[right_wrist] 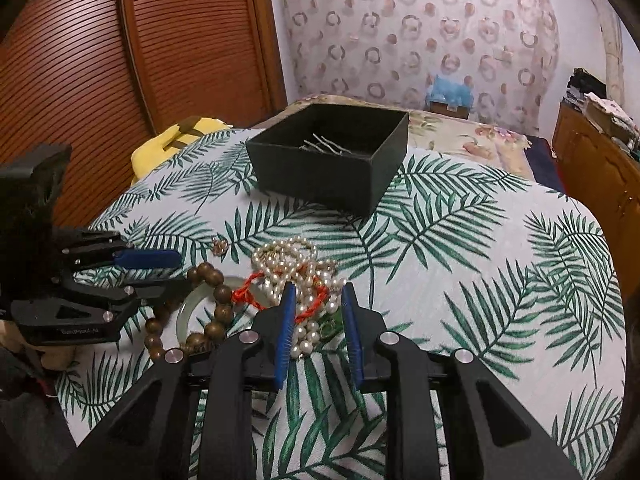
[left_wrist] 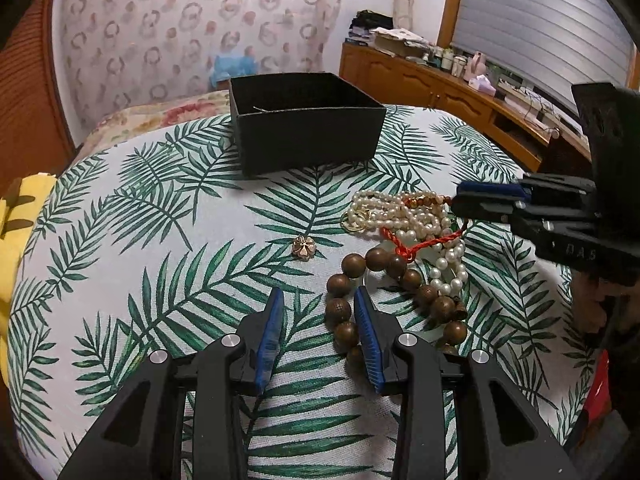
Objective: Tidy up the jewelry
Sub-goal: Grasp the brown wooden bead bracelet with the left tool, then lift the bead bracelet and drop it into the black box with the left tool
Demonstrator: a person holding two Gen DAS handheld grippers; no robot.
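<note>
Right gripper (right_wrist: 320, 300): jaws part-open, nothing clamped. Its blue pads (right_wrist: 289, 312) straddle the near end of the pearl necklace (right_wrist: 298, 276), with the red braided cord (right_wrist: 310, 312) running between them. Contact with either pad: can't tell.

Left gripper (left_wrist: 318, 304): jaws part-open, empty. Right pad sits just against the wooden bead bracelet (left_wrist: 400, 276); most of the loop lies to its right, not between the pads.

Pile layout: pearls, red cord, wooden beads and a pale jade bangle (right_wrist: 200, 292) are tangled together on the palm-leaf tablecloth (right_wrist: 480, 260). A small rose-gold flower charm (left_wrist: 304, 249) lies apart, ahead-left of the pile and straight ahead of the left gripper.

Black box (right_wrist: 332, 168) stands well beyond the pile, open, with thin silver hairpin-like pieces (right_wrist: 324, 146) already inside.

Key relation: pearl heap lies dead ahead of the right fingers and strings away from them toward the box, so right is the nearer arm. Judgement: closing here likely grabs pearls plus red cord, which may drag the wooden beads along. Left would need a shift right to centre on the bracelet.
</note>
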